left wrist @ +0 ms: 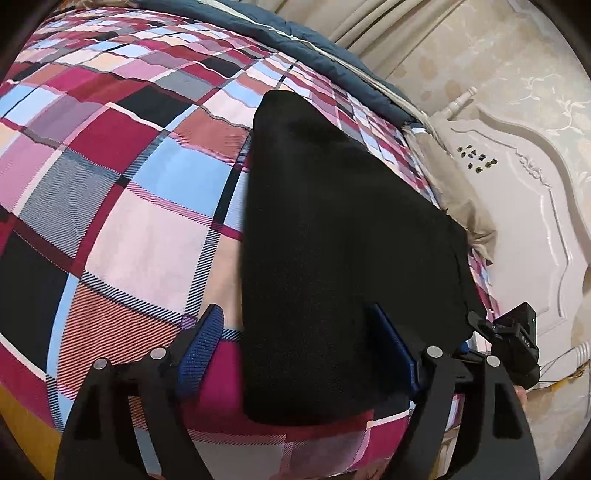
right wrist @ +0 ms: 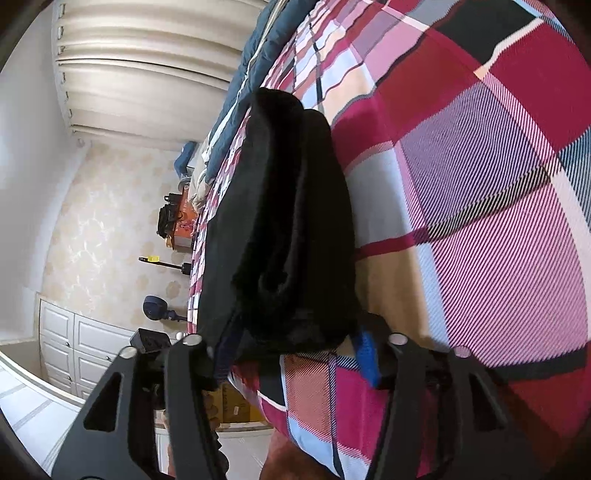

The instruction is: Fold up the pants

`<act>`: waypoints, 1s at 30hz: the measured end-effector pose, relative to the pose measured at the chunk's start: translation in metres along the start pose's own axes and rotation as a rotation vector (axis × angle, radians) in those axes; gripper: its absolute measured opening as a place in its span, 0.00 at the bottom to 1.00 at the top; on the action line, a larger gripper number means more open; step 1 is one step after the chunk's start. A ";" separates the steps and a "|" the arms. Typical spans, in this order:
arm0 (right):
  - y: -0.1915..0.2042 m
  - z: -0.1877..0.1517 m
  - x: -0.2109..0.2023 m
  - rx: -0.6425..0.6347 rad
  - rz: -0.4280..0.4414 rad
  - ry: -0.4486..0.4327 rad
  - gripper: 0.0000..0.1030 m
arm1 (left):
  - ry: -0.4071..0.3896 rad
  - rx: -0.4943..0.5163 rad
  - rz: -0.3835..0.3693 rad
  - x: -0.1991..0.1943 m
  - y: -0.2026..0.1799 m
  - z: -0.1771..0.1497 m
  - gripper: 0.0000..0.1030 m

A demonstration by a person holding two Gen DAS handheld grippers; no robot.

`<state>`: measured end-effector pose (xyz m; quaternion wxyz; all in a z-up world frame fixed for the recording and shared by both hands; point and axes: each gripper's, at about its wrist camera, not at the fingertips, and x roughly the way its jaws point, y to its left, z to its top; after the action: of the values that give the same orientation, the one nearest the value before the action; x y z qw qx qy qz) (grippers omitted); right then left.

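The black pants [left wrist: 332,240] lie folded in a long stack on the plaid bedspread [left wrist: 129,184]. My left gripper [left wrist: 299,347] is open, its blue-padded fingers [left wrist: 205,343] astride the near left corner of the pants, one pad on the bedspread, the other over the cloth. In the right wrist view the pants [right wrist: 288,221] show thick folded layers. My right gripper [right wrist: 295,354] is open, with its jaws either side of the near end of the stack. I cannot tell if the pads touch the cloth. The right gripper's camera also shows in the left wrist view [left wrist: 517,339].
A blue quilt [left wrist: 295,33] lies along the far edge of the bed. A white carved headboard [left wrist: 517,184] stands at the right. Curtains [right wrist: 140,74], white cabinets [right wrist: 74,343], and small items on a bedside stand [right wrist: 177,221] sit beyond the bed edge.
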<state>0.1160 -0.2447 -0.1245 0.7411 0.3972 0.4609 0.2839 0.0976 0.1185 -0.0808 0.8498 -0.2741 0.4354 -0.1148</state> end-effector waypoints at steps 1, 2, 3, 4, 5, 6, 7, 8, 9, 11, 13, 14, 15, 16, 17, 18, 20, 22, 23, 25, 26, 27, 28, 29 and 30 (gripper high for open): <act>0.002 -0.003 -0.002 -0.007 -0.003 -0.002 0.61 | -0.004 -0.006 0.000 -0.001 0.001 -0.001 0.83; 0.003 -0.005 -0.003 -0.011 -0.005 -0.003 0.65 | -0.008 -0.012 0.006 -0.003 0.001 -0.003 0.83; 0.005 -0.008 -0.005 -0.017 -0.009 -0.005 0.67 | -0.012 -0.012 0.019 -0.006 0.000 -0.004 0.83; 0.007 -0.012 -0.007 -0.025 -0.022 -0.010 0.71 | -0.015 -0.007 0.036 -0.008 -0.001 -0.006 0.83; 0.009 -0.016 -0.010 -0.034 -0.033 -0.016 0.75 | -0.020 0.001 0.052 -0.011 -0.003 -0.008 0.84; 0.012 -0.020 -0.012 -0.043 -0.040 -0.022 0.78 | -0.031 0.014 0.074 -0.016 -0.005 -0.011 0.84; 0.014 -0.026 -0.015 -0.055 -0.060 -0.032 0.81 | -0.042 0.027 0.092 -0.019 -0.008 -0.013 0.84; 0.016 -0.031 -0.017 -0.064 -0.078 -0.040 0.83 | -0.055 0.042 0.113 -0.023 -0.012 -0.016 0.84; 0.018 -0.036 -0.019 -0.073 -0.099 -0.048 0.84 | -0.074 0.064 0.143 -0.029 -0.017 -0.020 0.84; 0.022 -0.047 -0.024 -0.091 -0.155 -0.071 0.86 | -0.113 0.110 0.209 -0.040 -0.027 -0.031 0.84; 0.028 -0.058 -0.030 -0.108 -0.221 -0.103 0.87 | -0.142 0.151 0.266 -0.047 -0.035 -0.039 0.84; 0.029 -0.063 -0.031 -0.117 -0.245 -0.115 0.87 | -0.158 0.183 0.308 -0.050 -0.042 -0.046 0.84; 0.034 -0.069 -0.032 -0.140 -0.294 -0.134 0.87 | -0.169 0.207 0.342 -0.052 -0.048 -0.051 0.84; 0.038 -0.074 -0.032 -0.161 -0.333 -0.146 0.87 | -0.176 0.227 0.364 -0.052 -0.051 -0.054 0.84; 0.042 -0.077 -0.032 -0.182 -0.367 -0.156 0.88 | -0.184 0.251 0.387 -0.053 -0.056 -0.058 0.84; 0.046 -0.082 -0.031 -0.208 -0.409 -0.167 0.88 | -0.193 0.283 0.413 -0.054 -0.061 -0.065 0.84; 0.054 -0.091 -0.028 -0.262 -0.494 -0.181 0.88 | -0.201 0.317 0.438 -0.054 -0.069 -0.073 0.84; 0.060 -0.101 -0.025 -0.310 -0.548 -0.189 0.88 | -0.197 0.327 0.443 -0.053 -0.074 -0.080 0.84; 0.064 -0.105 -0.023 -0.330 -0.564 -0.189 0.88 | -0.192 0.326 0.437 -0.052 -0.076 -0.080 0.84; 0.069 -0.110 -0.021 -0.359 -0.592 -0.199 0.88 | -0.178 0.312 0.428 -0.050 -0.077 -0.082 0.84; 0.072 -0.113 -0.020 -0.368 -0.599 -0.204 0.88 | -0.172 0.308 0.429 -0.047 -0.077 -0.080 0.84; 0.074 -0.116 -0.019 -0.374 -0.602 -0.205 0.88 | -0.167 0.303 0.427 -0.046 -0.078 -0.081 0.84; 0.077 -0.118 -0.018 -0.385 -0.608 -0.208 0.88 | -0.166 0.300 0.429 -0.046 -0.078 -0.082 0.84; 0.079 -0.121 -0.018 -0.396 -0.611 -0.215 0.88 | -0.166 0.297 0.433 -0.046 -0.078 -0.083 0.84; 0.084 -0.120 -0.014 -0.404 -0.615 -0.220 0.88 | -0.167 0.294 0.436 -0.047 -0.078 -0.083 0.84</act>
<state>-0.0035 -0.1727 -0.0782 0.9002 0.1142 0.4108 0.0890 0.0062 0.0438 -0.0442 0.9180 -0.0561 0.3913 0.0316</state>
